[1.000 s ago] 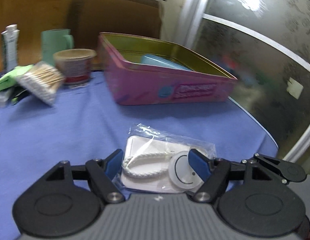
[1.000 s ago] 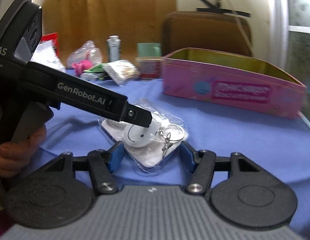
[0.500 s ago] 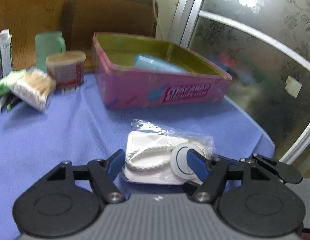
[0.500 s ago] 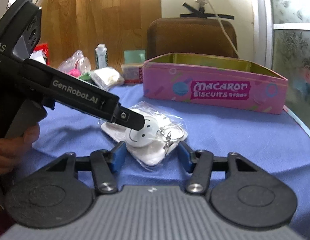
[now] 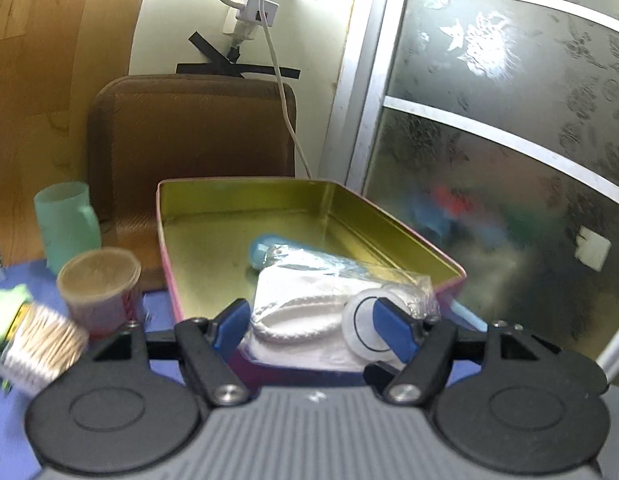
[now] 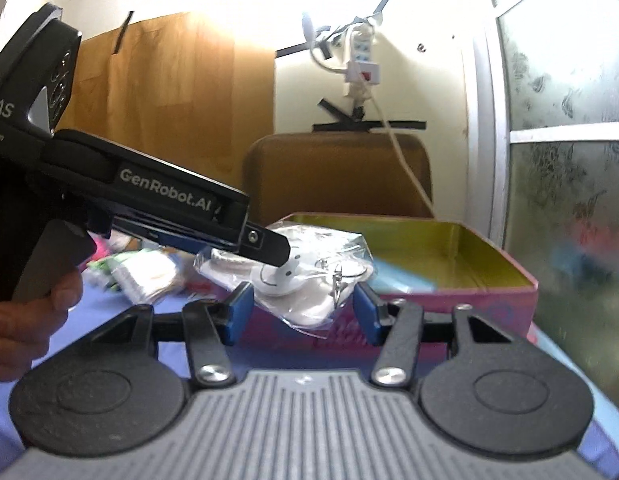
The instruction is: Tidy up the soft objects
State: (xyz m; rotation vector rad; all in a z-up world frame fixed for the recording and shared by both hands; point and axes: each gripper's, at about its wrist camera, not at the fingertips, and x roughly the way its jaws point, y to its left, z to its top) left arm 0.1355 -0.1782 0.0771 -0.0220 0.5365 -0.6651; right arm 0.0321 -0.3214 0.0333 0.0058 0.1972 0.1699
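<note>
Above the near rim of the pink biscuit tin (image 5: 169,276), we held a clear plastic packet (image 5: 333,312) containing a white pouch with a braided cord and a round smiley-face charm. Our left gripper (image 5: 311,326) had its blue pads clenched on the packet from both sides, carrying it in the air, partly over the tin's gold interior. Inside the tin lay a blue wrapped item (image 5: 269,250), just beyond the packet.

Our right gripper (image 6: 303,312) hovered nearby with its jaws released, spread wide on either side of the packet's dangling lower corner without touching it, as far as we could tell.

To the left on the blue tablecloth (image 5: 157,304) stood a paper cup (image 5: 97,284), a bag of cotton swabs (image 5: 41,344) and a green mug (image 5: 65,228).

We judged the main risk to be an early release: with the packet hanging over the near wall, it could catch the rim and slide outside. The slippery film might also slip from the pads, and the metal key ring (image 6: 341,272) could snag the edge.
</note>
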